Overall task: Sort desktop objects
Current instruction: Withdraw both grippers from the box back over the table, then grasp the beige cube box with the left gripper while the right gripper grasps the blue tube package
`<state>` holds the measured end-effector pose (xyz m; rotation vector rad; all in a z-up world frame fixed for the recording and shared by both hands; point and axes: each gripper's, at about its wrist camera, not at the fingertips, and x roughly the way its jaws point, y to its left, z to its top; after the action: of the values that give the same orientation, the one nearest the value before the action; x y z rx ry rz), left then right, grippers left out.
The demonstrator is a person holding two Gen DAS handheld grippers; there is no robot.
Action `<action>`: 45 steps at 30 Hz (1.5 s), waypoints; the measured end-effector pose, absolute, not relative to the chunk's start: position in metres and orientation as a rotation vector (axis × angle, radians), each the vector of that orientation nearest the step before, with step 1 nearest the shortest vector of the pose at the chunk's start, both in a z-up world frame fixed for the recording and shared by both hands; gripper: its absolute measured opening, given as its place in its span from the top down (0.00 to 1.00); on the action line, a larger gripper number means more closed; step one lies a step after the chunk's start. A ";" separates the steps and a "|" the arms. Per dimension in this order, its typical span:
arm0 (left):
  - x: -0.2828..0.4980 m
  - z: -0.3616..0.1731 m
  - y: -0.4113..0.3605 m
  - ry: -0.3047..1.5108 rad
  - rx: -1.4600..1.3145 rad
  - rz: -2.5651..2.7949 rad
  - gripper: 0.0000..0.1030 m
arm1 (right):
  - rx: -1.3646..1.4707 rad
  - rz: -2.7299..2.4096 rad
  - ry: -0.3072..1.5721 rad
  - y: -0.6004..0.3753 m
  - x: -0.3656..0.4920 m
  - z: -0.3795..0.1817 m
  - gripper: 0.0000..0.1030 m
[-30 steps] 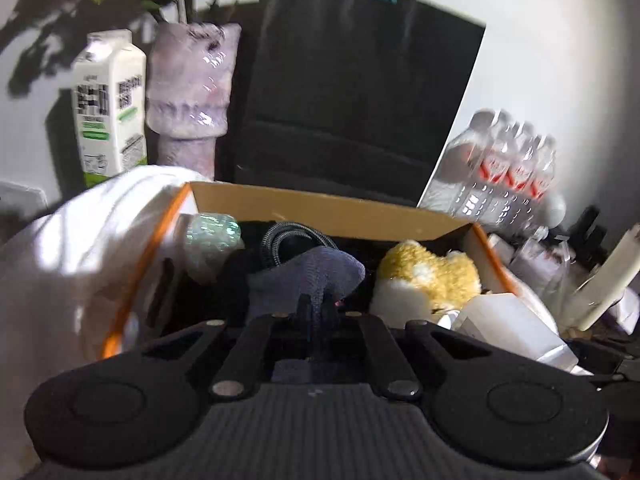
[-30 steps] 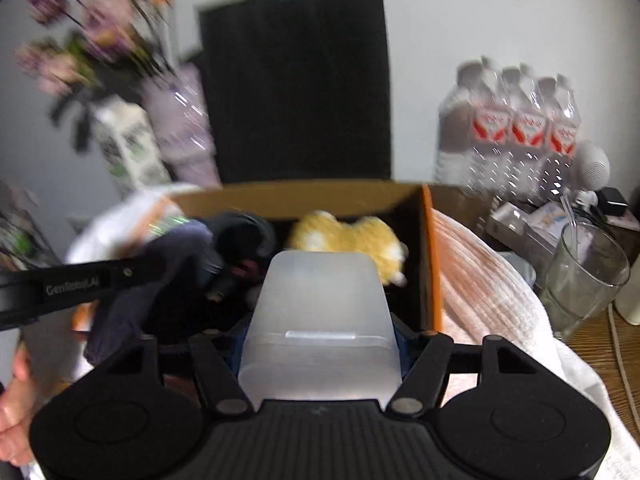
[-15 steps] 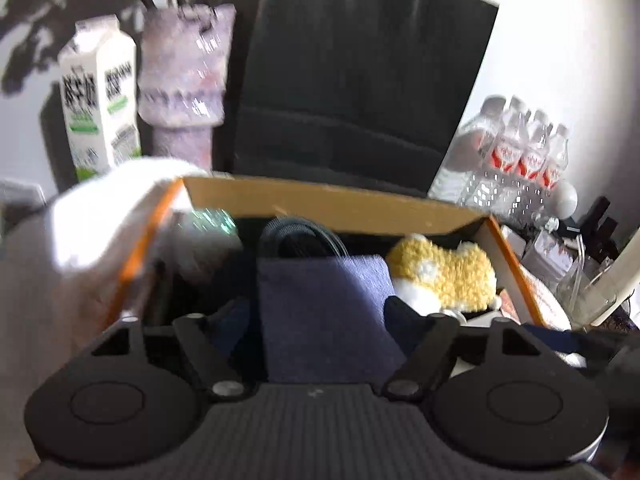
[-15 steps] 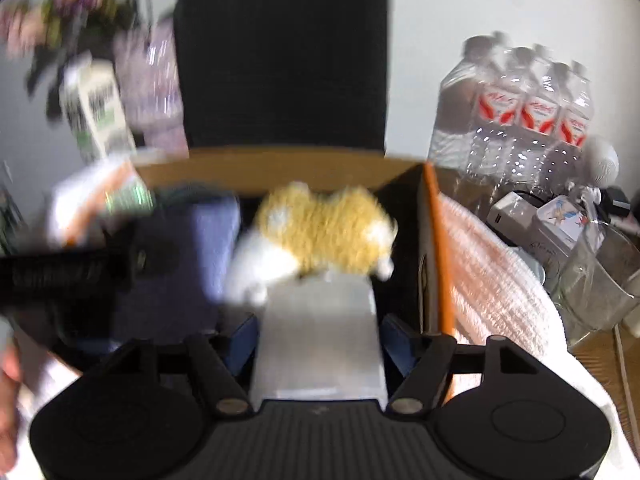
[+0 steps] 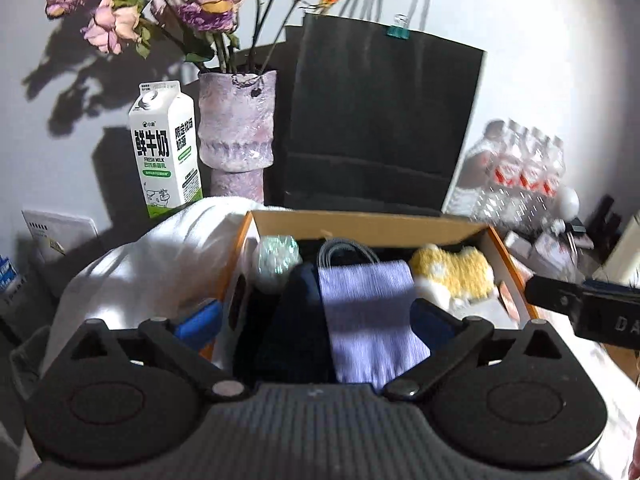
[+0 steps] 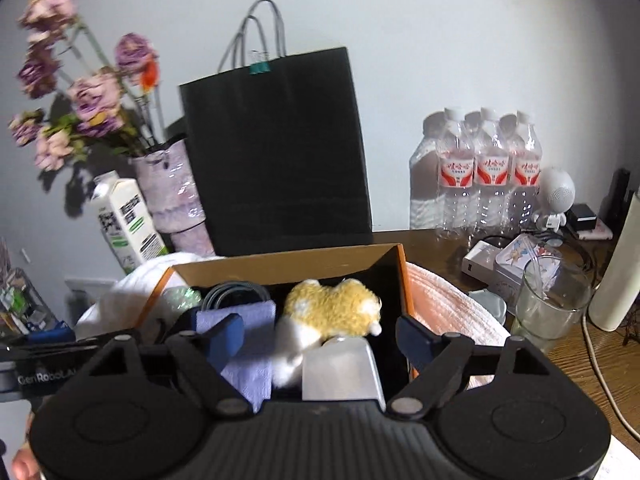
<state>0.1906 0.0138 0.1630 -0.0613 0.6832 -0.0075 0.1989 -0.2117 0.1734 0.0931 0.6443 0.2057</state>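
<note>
**Two drops done: both tools letting go over the box**

Both tools came in loaded a second ago; both are free now.

- Left tool (image 5: 314, 320): was clamped tight on the lavender cloth (image 5: 372, 312). Now the jaws are opening to a wide spread, pads clear of the fabric. The cloth lies flat in the cardboard box (image 5: 360, 222), centre, with a dark blue garment (image 5: 296, 320) at its 9 o'clock and the yellow plush (image 5: 452, 276) at its 2 o'clock.
- Right tool (image 6: 318, 338): was carrying the translucent plastic case (image 6: 340, 368). Jaws are opening, gaps visible on both sides of the case. The case sits in the box at the near edge, at 6 o'clock of the plush and touching it.
- Both views take in more of the wall and bag (image 6: 276, 152) than before, so the tools look to be backing up and out.

Read: both items count as sorted. Likely next is picking from the worktop clutter at 3 o'clock of the box: glass (image 6: 548, 304), small boxes. The box is getting crowded; the case may be leaning on the plush, can't confirm.
</note>
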 end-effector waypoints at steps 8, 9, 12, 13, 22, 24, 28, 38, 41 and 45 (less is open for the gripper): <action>0.082 0.147 0.009 0.597 -0.011 -0.135 0.00 | 0.000 0.247 0.475 -0.216 0.101 0.156 0.14; 0.064 0.142 0.011 0.582 -0.027 -0.146 0.00 | -0.002 0.246 0.448 -0.220 0.083 0.150 0.13; 0.007 0.122 0.016 0.534 -0.052 -0.169 0.00 | 0.006 0.258 0.430 -0.228 0.032 0.129 0.11; -0.011 0.115 0.015 0.518 -0.047 -0.163 0.00 | 0.002 0.275 0.439 -0.230 0.016 0.120 0.11; -0.099 0.043 0.003 0.511 0.019 -0.056 0.00 | 0.014 0.277 0.494 -0.234 -0.092 0.044 0.10; -0.099 0.031 0.006 0.512 0.030 -0.021 0.00 | -0.007 0.270 0.474 -0.229 -0.102 0.034 0.10; -0.090 0.013 0.011 0.575 0.054 0.020 0.00 | -0.077 0.253 0.489 -0.218 -0.102 0.018 0.10; -0.091 0.011 0.018 0.602 0.010 0.005 0.00 | -0.058 0.259 0.511 -0.216 -0.100 0.015 0.10; -0.088 0.025 0.027 0.564 -0.016 -0.001 0.00 | -0.040 0.299 0.511 -0.213 -0.097 0.023 0.10; -0.072 0.037 0.051 0.531 -0.031 0.057 0.00 | -0.053 0.366 0.502 -0.199 -0.090 0.029 0.10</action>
<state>-0.0718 0.0515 0.0366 -0.0306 0.5312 0.0565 -0.0900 -0.1989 0.0290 -0.0527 0.5022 0.3663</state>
